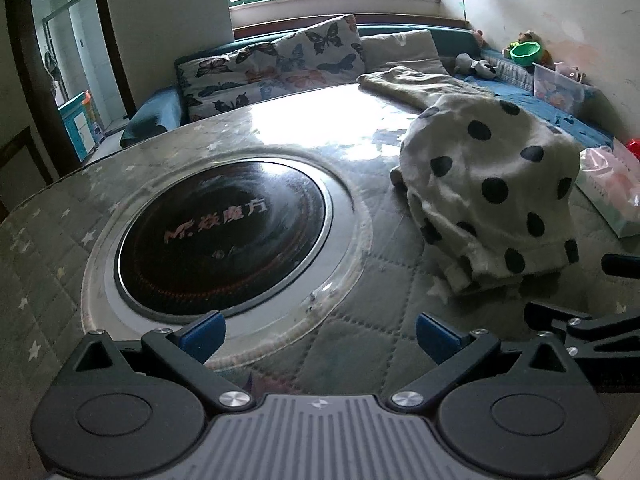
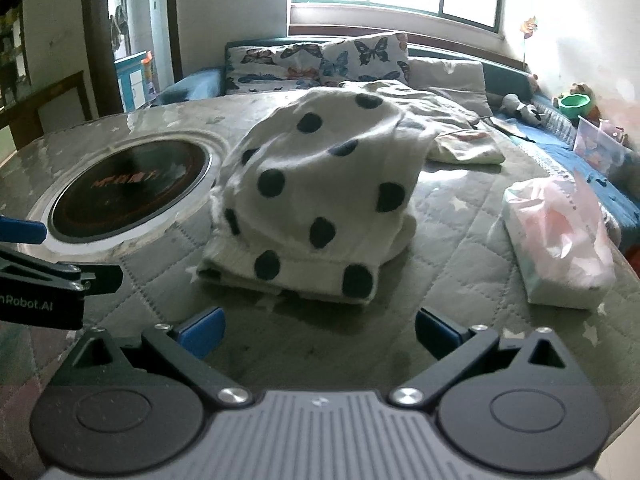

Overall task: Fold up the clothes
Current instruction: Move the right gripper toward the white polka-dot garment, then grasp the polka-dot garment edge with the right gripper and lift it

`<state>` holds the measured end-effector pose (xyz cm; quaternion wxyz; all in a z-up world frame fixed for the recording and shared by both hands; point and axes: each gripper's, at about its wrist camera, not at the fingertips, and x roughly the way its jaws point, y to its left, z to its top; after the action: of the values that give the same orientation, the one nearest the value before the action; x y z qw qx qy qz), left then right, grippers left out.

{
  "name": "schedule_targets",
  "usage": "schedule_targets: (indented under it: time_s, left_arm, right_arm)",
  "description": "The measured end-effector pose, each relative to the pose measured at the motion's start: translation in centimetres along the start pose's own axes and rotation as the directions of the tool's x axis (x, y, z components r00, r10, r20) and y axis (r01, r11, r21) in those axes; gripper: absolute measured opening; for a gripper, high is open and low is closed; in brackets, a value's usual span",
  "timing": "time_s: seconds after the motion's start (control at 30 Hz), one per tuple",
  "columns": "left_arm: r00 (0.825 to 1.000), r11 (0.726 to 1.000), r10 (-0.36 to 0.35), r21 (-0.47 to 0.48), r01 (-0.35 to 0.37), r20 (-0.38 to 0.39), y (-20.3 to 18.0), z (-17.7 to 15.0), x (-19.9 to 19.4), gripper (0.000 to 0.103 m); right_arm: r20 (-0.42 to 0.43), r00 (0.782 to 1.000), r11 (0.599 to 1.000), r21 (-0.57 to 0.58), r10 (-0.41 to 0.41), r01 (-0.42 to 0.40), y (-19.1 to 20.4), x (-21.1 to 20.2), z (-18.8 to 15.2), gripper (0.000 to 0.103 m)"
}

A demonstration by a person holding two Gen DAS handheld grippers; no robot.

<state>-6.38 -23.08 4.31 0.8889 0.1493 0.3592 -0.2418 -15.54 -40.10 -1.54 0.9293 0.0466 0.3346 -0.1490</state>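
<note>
A white garment with black polka dots (image 2: 316, 196) lies bunched in a mound on the quilted table cover (image 2: 460, 248), just ahead of my right gripper (image 2: 318, 332), which is open and empty. In the left wrist view the same garment (image 1: 492, 188) sits to the right of my left gripper (image 1: 320, 334), which is open and empty above the cover beside the round cooktop (image 1: 224, 236). A beige garment (image 1: 416, 84) lies flat at the table's far edge, behind the dotted one.
A black round cooktop (image 2: 128, 188) is set in the table at left. A tissue pack in a pink bag (image 2: 560, 240) lies at right. A sofa with butterfly cushions (image 2: 320, 60) and toys (image 2: 576, 104) runs behind the table.
</note>
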Motion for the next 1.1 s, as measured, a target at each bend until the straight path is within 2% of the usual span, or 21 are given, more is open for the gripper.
schedule_targets:
  time_s: [0.4, 0.6, 0.67, 0.9, 1.03, 1.1]
  left_arm:
    - [1.000, 1.000, -0.007, -0.002, 0.007, -0.026, 0.0, 0.6, 1.3, 0.103]
    - [1.000, 1.000, -0.004, 0.001, 0.004, -0.030, 0.2, 0.6, 1.6, 0.103]
    - [0.999, 1.000, -0.004, -0.006, 0.004, -0.033, 0.4, 0.6, 1.6, 0.103]
    - [0.999, 1.000, -0.005, -0.013, 0.004, -0.037, 0.6, 0.6, 1.8, 0.103]
    - [0.999, 1.000, -0.005, -0.015, 0.004, -0.039, 0.7, 0.6, 1.7, 0.103]
    - [0.999, 1.000, -0.007, -0.017, 0.006, -0.038, 0.8, 0.5, 1.6, 0.103]
  right_arm:
    - [0.025, 1.000, 1.000, 0.022, 0.014, -0.014, -1.3, 0.8, 2.2, 0.092]
    - [0.003, 0.999, 0.999, 0.040, 0.033, -0.033, -1.7, 1.9, 2.9, 0.075]
    - [-0.001, 0.999, 0.998, 0.043, 0.035, -0.035, -1.6, 2.2, 3.0, 0.060]
    - [0.005, 0.999, 0.998, 0.049, 0.045, -0.046, -1.2, 2.3, 3.5, 0.035]
    - [0.013, 0.998, 0.996, 0.062, 0.064, -0.064, -1.2, 2.1, 3.6, 0.014]
    - [0.022, 0.997, 0.994, 0.070, 0.079, -0.081, -1.2, 1.8, 3.7, 0.010]
